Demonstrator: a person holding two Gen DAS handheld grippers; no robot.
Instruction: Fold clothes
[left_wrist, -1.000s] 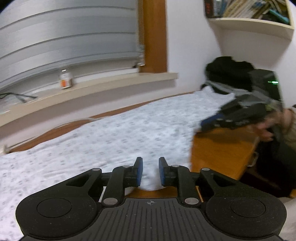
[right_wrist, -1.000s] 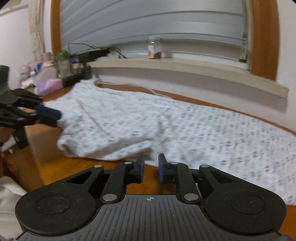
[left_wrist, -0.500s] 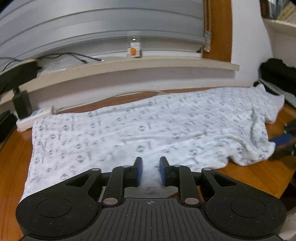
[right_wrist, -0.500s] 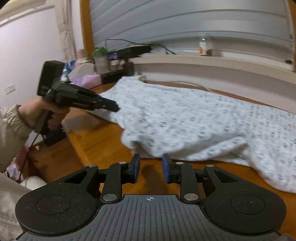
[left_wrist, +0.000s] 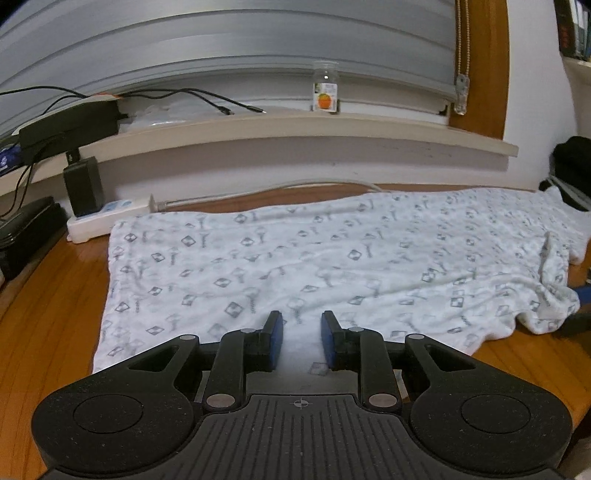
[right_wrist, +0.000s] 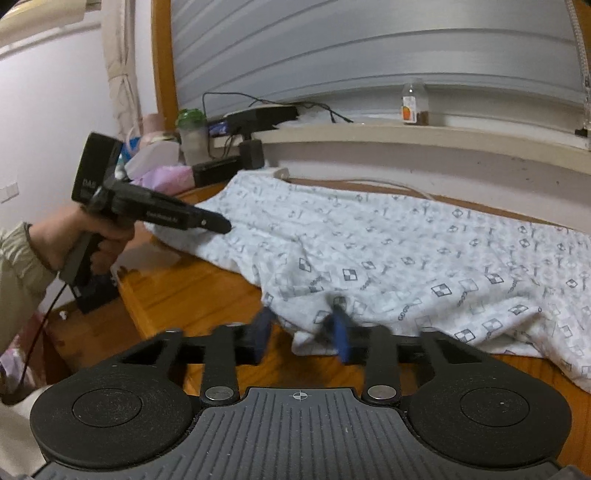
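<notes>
I had both tongs apart: the right gripper (right_wrist: 301, 334) straddled the near hem of the garment (right_wrist: 406, 258), the left gripper (left_wrist: 302, 338) hovered over that hem (farther left). The cloth lay spread on the wooden table (left_wrist: 48, 314), long axis left-right.

Right tongs (right_wrist: 301, 334) blurred; grip on garment (right_wrist: 406, 266) perhaps unclear.

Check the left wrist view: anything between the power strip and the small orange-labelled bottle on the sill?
In the left wrist view, no object: only bare white wall under the windowsill separates the power strip from the bottle. Loose black cables trail along the sill left of the bottle.
</notes>
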